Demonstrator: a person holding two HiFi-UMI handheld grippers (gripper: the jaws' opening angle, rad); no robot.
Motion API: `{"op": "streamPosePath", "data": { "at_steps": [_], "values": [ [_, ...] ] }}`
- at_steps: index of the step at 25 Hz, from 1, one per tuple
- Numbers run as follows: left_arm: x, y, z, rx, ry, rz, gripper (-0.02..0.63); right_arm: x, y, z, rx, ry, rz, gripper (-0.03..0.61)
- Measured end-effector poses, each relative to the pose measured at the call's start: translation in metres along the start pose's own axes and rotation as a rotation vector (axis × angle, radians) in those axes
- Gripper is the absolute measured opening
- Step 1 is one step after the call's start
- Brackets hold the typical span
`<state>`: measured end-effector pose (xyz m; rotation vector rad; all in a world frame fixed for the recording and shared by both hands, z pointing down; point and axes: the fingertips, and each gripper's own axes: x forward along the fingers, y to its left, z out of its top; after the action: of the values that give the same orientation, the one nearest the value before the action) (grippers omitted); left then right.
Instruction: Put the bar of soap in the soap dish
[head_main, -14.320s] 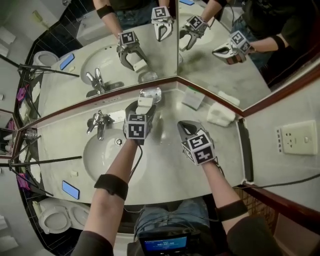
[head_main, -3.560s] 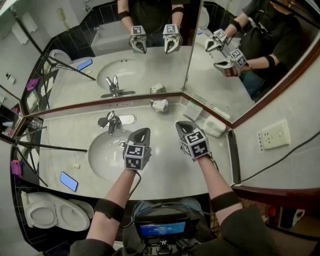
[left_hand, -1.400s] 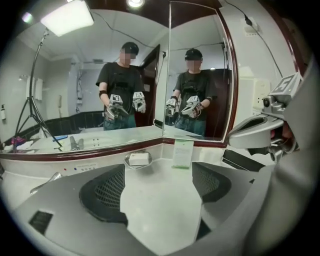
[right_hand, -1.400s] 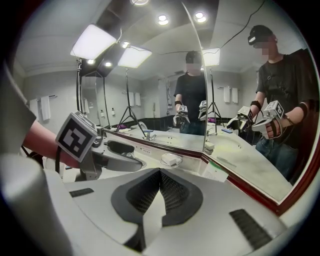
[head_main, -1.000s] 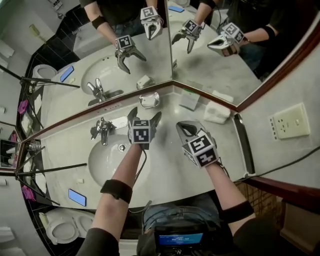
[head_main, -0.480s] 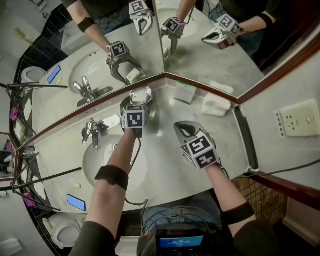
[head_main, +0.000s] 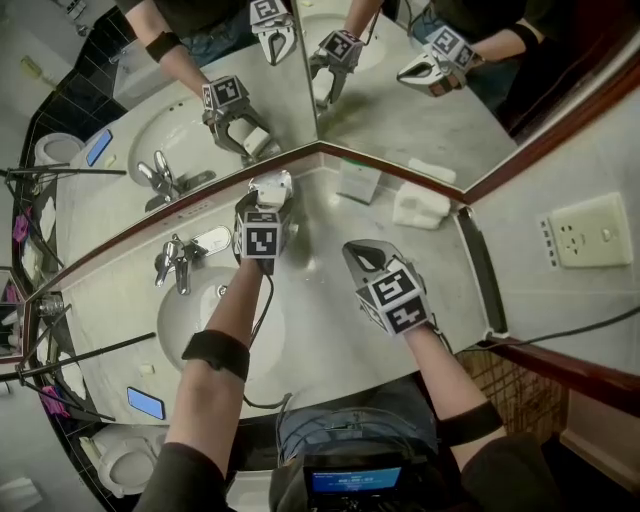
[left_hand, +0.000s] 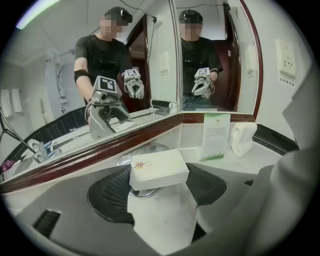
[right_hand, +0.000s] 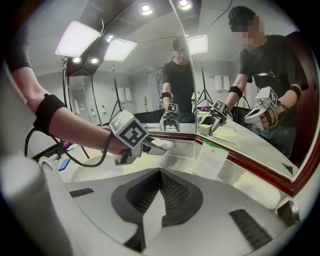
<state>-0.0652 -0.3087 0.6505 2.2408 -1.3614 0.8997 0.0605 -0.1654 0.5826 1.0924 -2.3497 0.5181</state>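
The boxed bar of soap (left_hand: 159, 169) is pinched over the soap dish (left_hand: 145, 150), at the tabletop's (head_main: 320, 310) 12 o'clock, by the left tool (head_main: 268, 192), whose jaws have just been closing; the right tool (right_hand: 160, 175) is shut, empty. If the tool is withdrawn unreleased, the soap could be dragged out

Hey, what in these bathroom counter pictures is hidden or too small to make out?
Soap dish: left gripper view, mostly covered by the bar of soap; only its rim shows.
Label on the bar of soap: left gripper view, too small to read.
Print on the standing card: both gripper views, too small to read.
Phone: head view, too small for detail.
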Motion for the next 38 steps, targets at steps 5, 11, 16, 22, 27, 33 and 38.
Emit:
{"op": "streamPosePath", "data": {
  "at_steps": [5, 11, 16, 22, 27, 33, 38],
  "values": [
    [-0.035, -0.009, 0.006, 0.010, -0.028, -0.006, 0.336, -0.008, 0.003, 0.004, -0.007, 0.004, 0.015, 0.020],
    [-0.097, -0.032, 0.007, 0.027, -0.064, -0.015, 0.336, -0.017, 0.024, 0.015, -0.045, -0.003, 0.082, 0.020],
    [-0.148, -0.059, -0.008, 0.048, -0.090, -0.020, 0.336, -0.026, 0.046, 0.022, -0.088, -0.023, 0.152, 0.020],
    [-0.189, -0.080, -0.027, 0.026, -0.125, -0.005, 0.336, -0.035, 0.070, 0.024, -0.132, -0.038, 0.220, 0.020],
    [-0.209, -0.089, -0.038, -0.003, -0.149, 0.010, 0.336, -0.041, 0.085, 0.019, -0.146, -0.028, 0.240, 0.020],
    [-0.209, -0.097, -0.060, -0.005, -0.138, 0.017, 0.336, -0.043, 0.094, 0.014, -0.153, -0.015, 0.241, 0.020],
    [-0.191, -0.112, -0.094, -0.041, -0.091, 0.005, 0.336, -0.046, 0.100, -0.007, -0.144, 0.026, 0.243, 0.020]
  ]
}}
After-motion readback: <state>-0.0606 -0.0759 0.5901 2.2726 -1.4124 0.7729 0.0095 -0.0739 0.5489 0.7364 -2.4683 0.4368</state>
